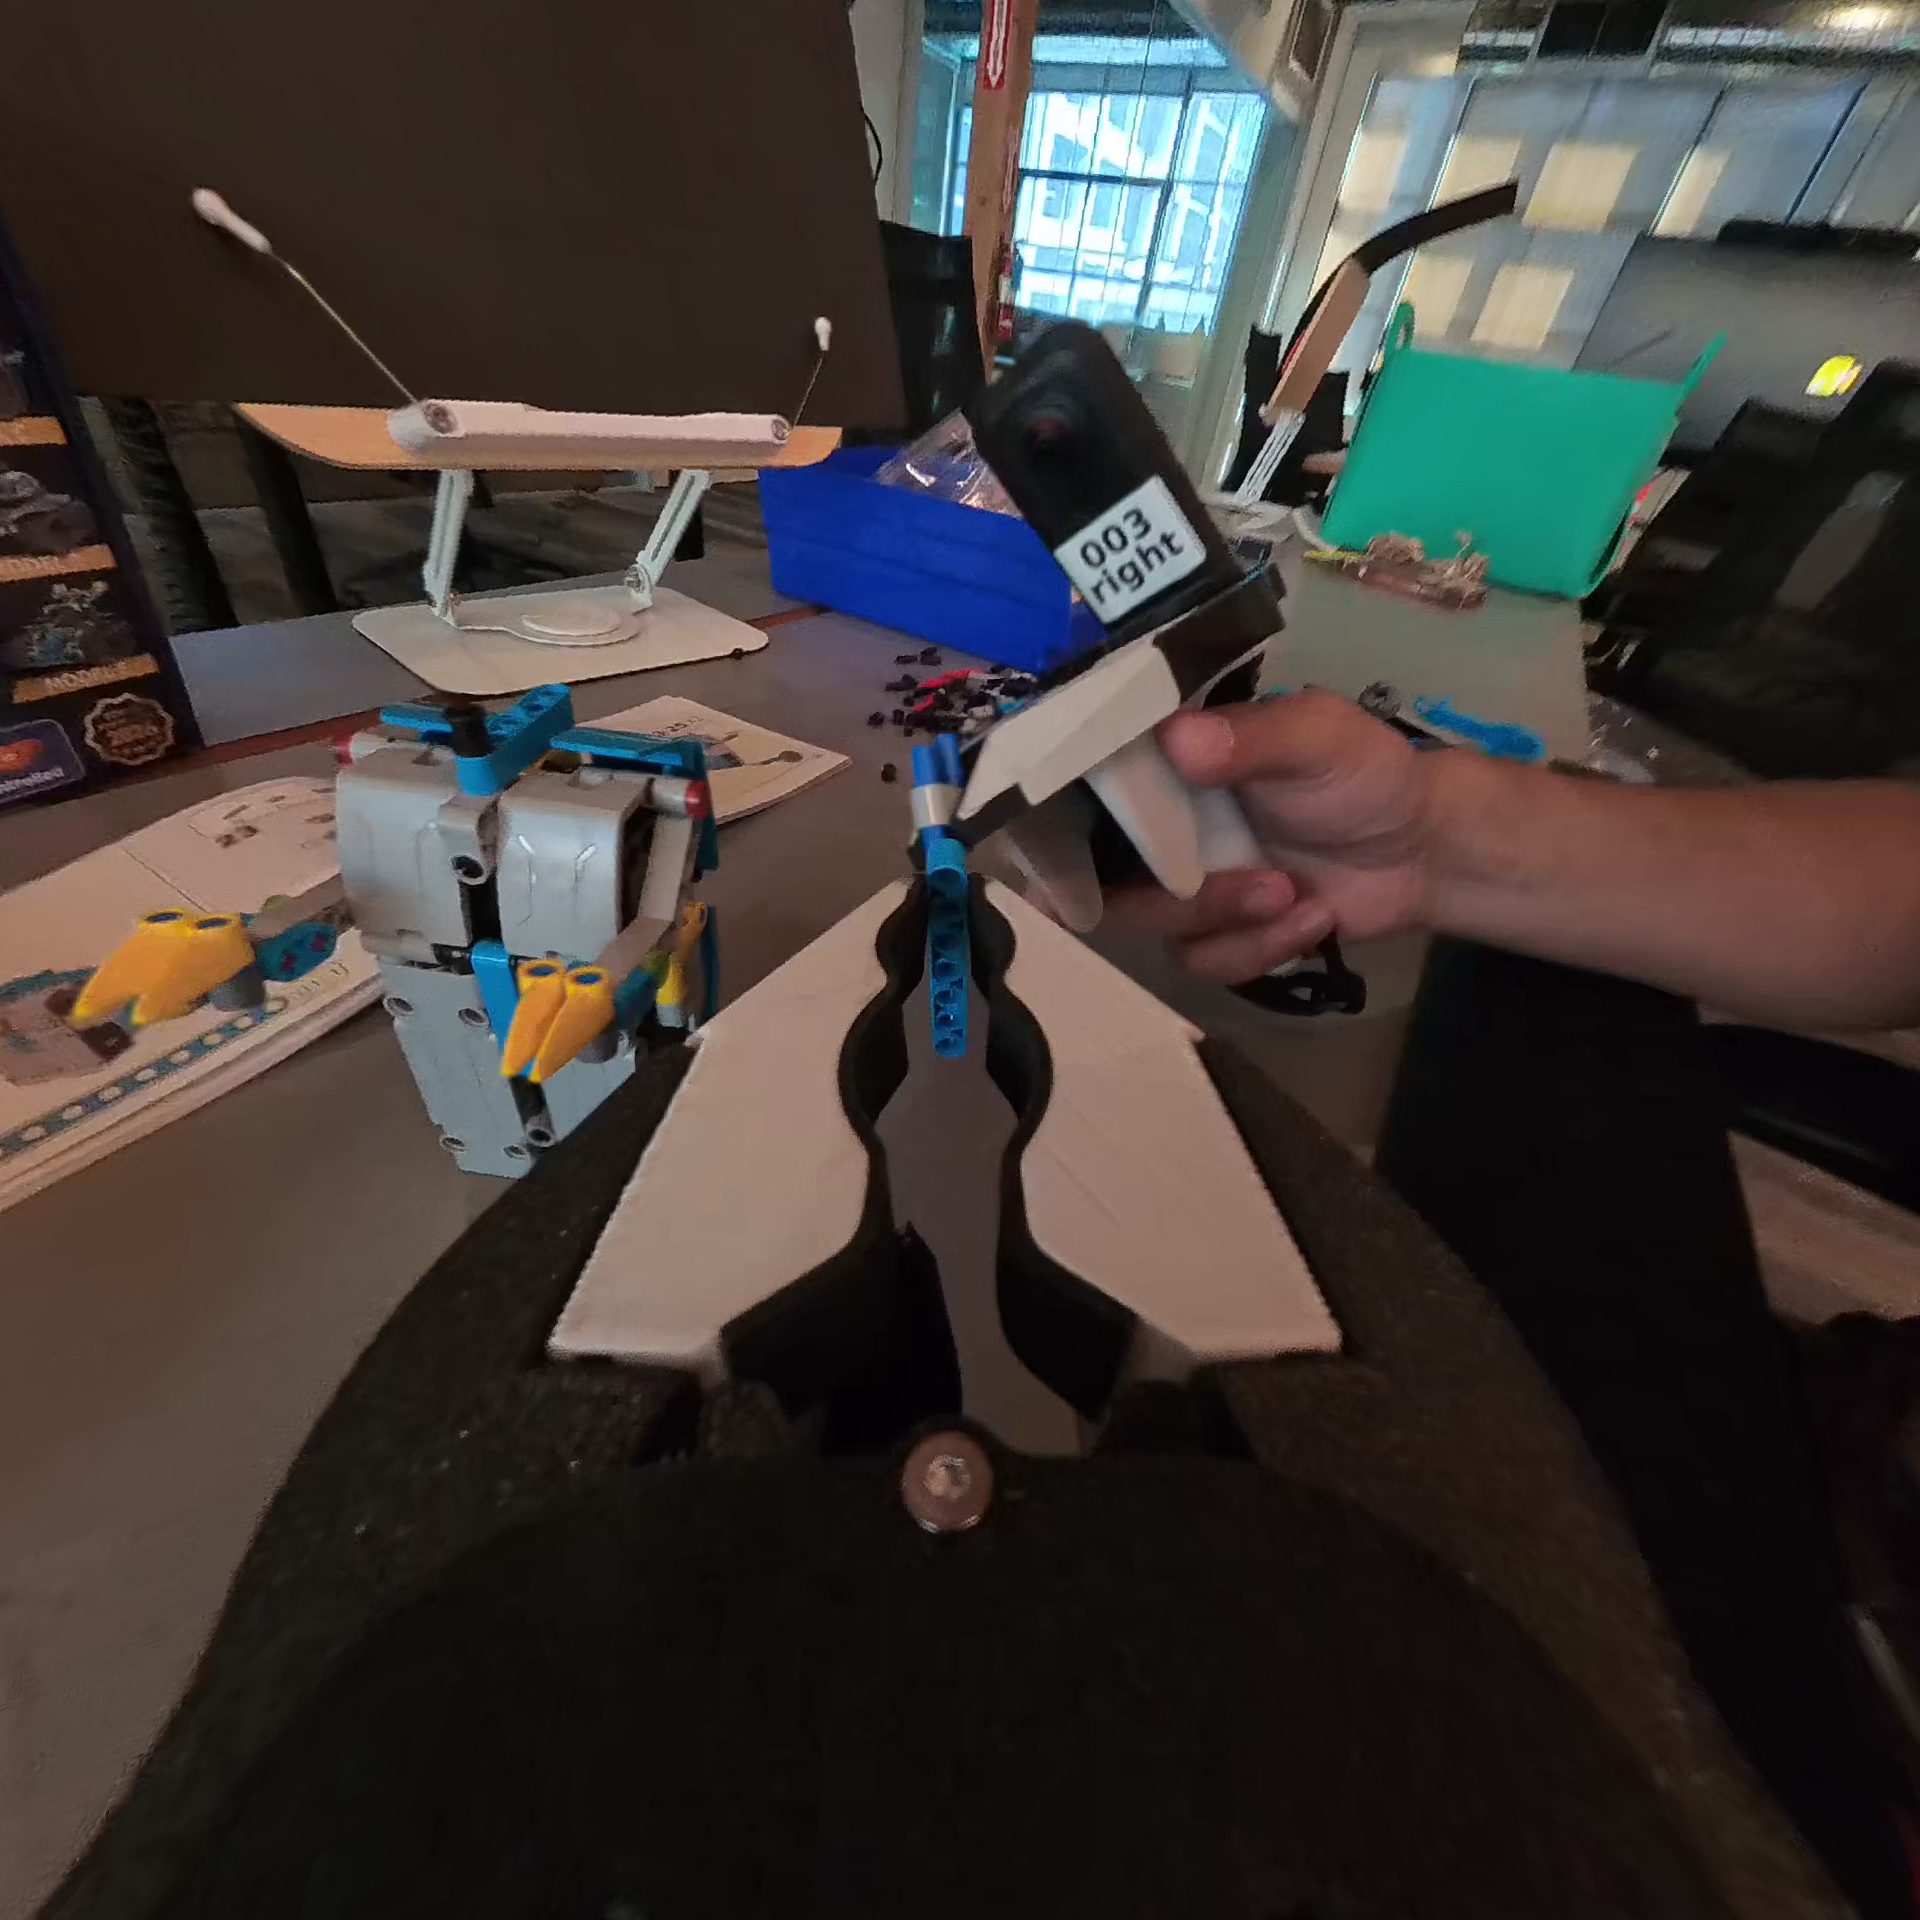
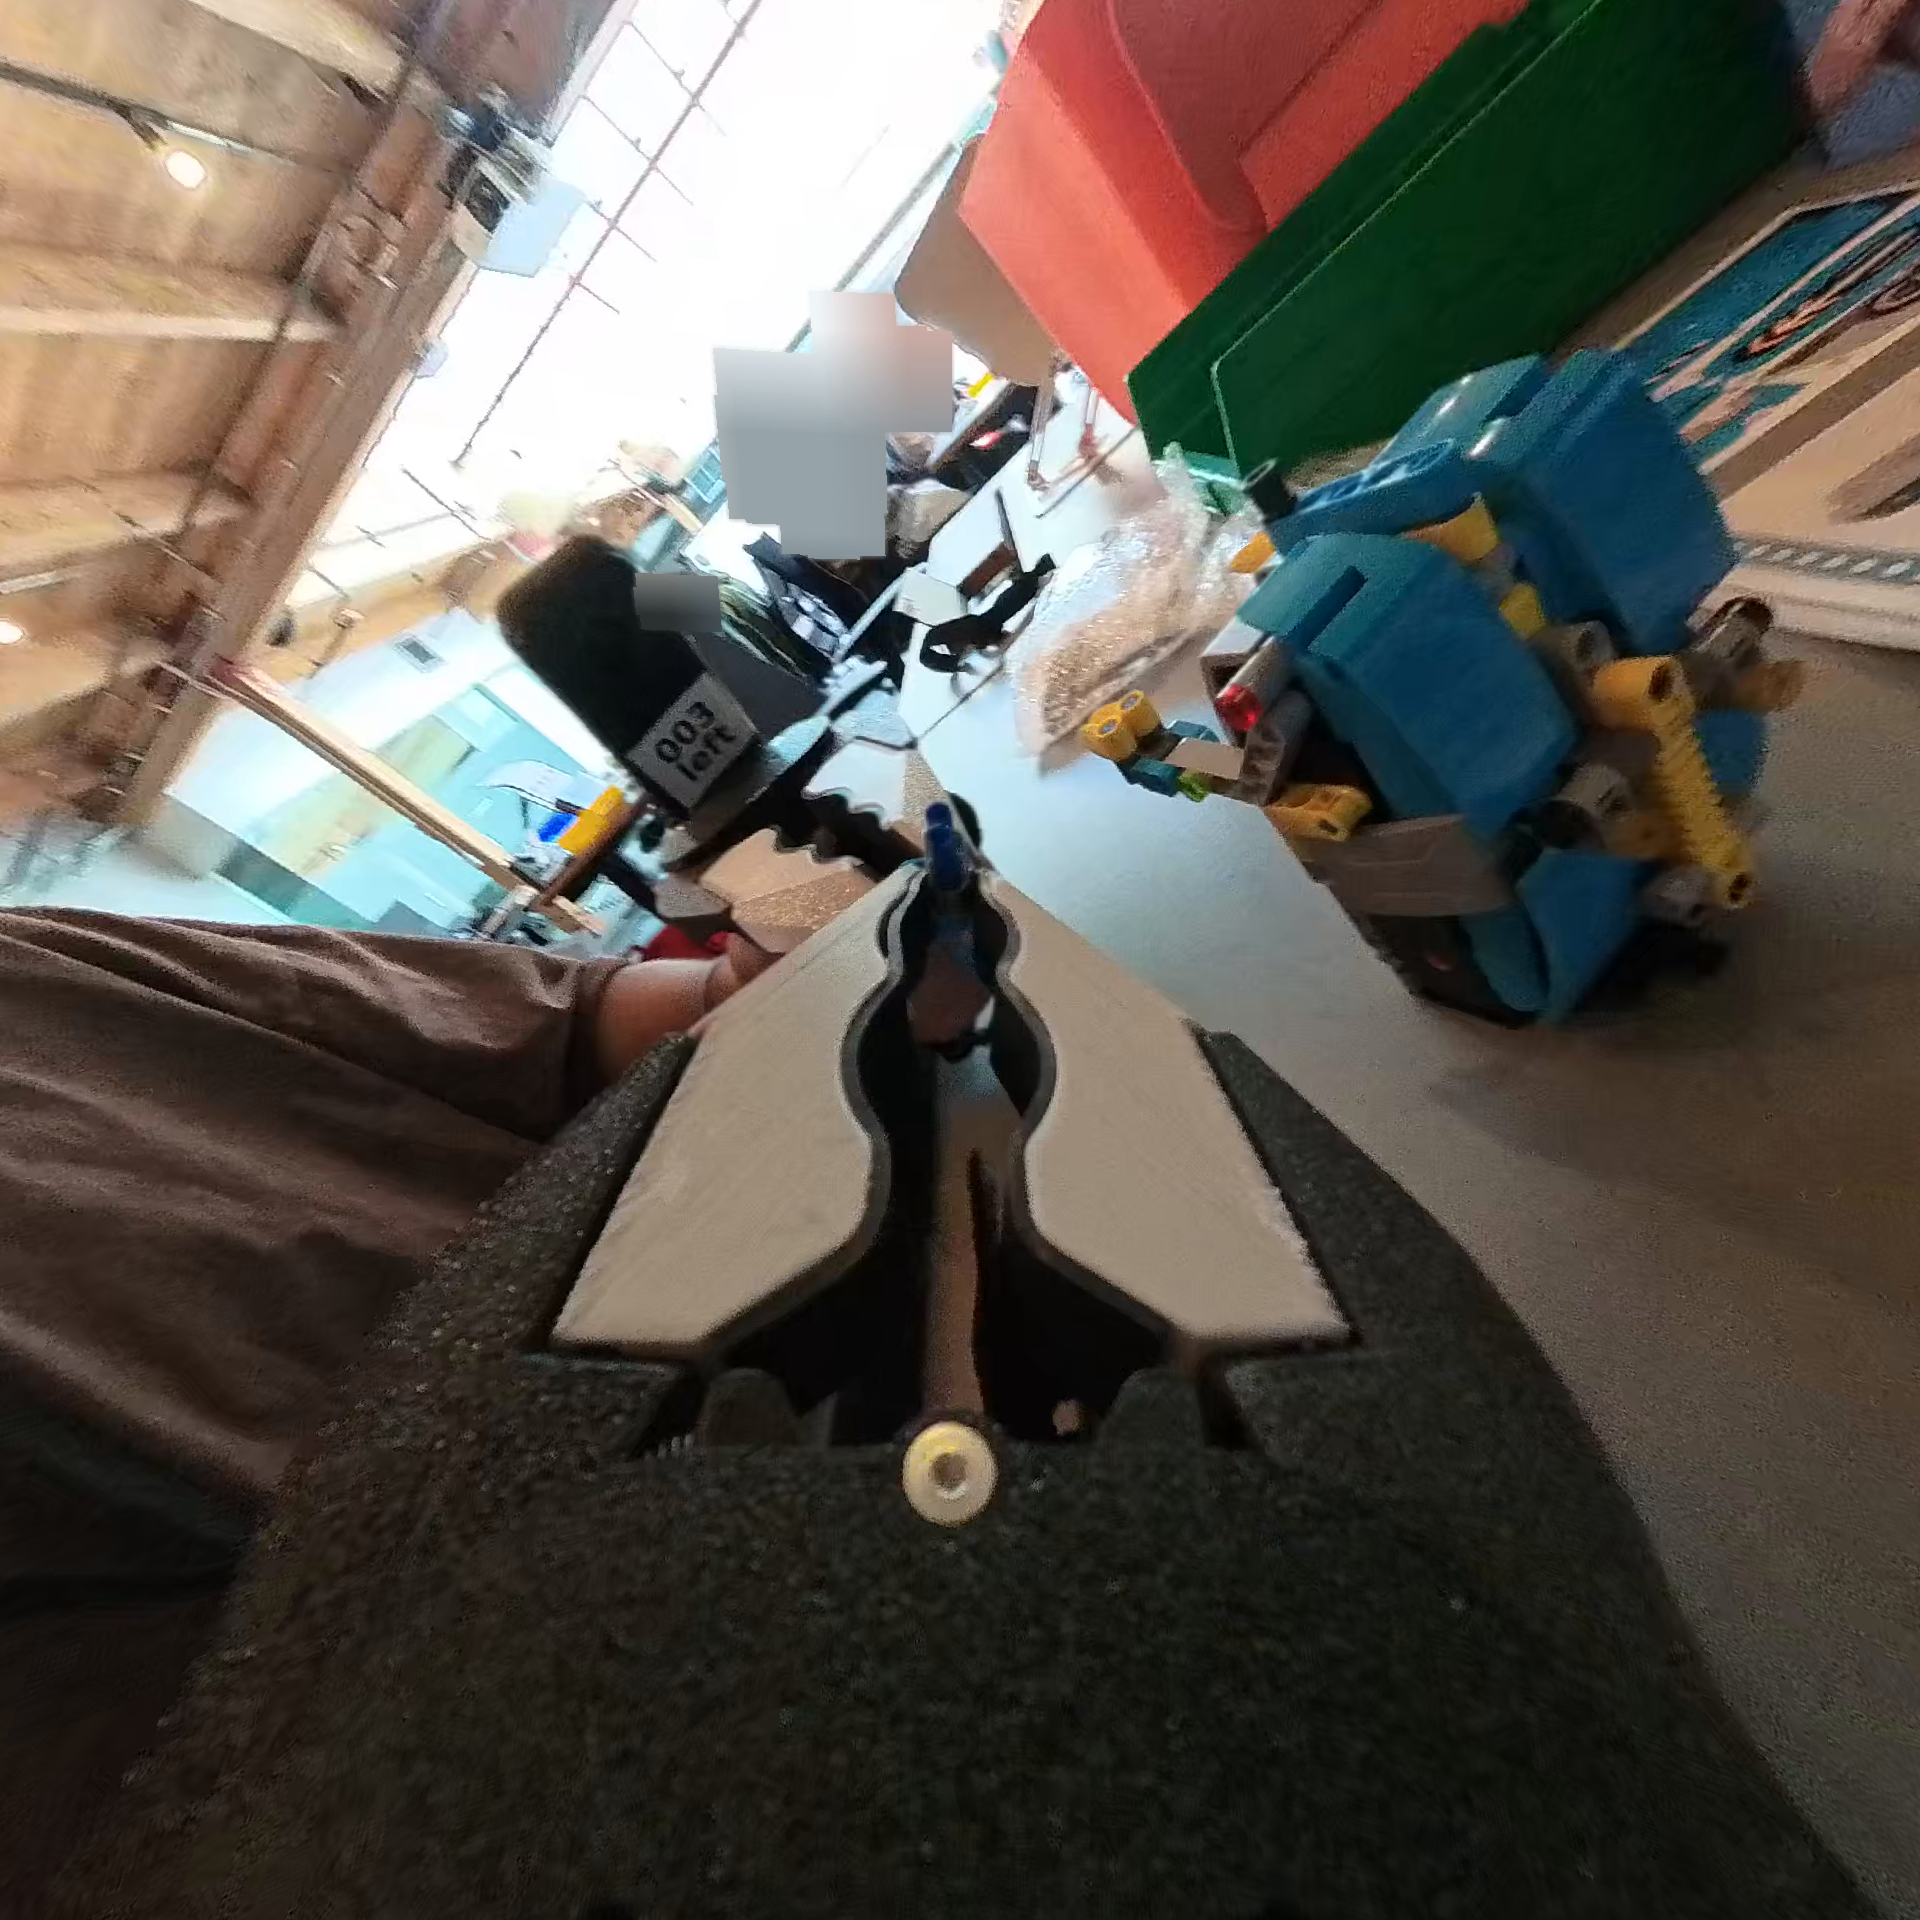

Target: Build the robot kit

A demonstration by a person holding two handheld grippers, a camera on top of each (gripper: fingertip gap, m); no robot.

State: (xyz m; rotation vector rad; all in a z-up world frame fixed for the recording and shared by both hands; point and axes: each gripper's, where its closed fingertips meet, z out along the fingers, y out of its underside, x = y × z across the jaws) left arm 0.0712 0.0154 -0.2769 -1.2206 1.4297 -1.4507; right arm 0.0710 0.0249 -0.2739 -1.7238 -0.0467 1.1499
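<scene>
In the left wrist view my left gripper (image 1: 945, 899) is shut on a thin blue perforated beam (image 1: 945, 977), held upright above the grey table (image 1: 260, 1351). My right gripper (image 1: 940, 831), held by a hand (image 1: 1309, 821), comes in from the right. It is shut on a small blue pin with a grey sleeve (image 1: 932, 784), which touches the beam's top end. In the right wrist view the right gripper (image 2: 951, 888) grips the dark blue pin (image 2: 943, 836), and the left gripper (image 2: 899, 836) meets it from the left. A grey, blue and yellow brick model (image 1: 520, 935) stands to the left.
Open instruction booklets (image 1: 156, 1039) lie by the model (image 2: 1507, 707). A white stand (image 1: 561, 613) carries a dark board. A blue bin (image 1: 914, 561), loose small parts (image 1: 956, 696) and a green bin (image 1: 1496, 478) sit farther back. In the right wrist view, red (image 2: 1122, 187) and green (image 2: 1403, 270) bins stand behind the model. Less than 4 cm separates the two grippers' tips.
</scene>
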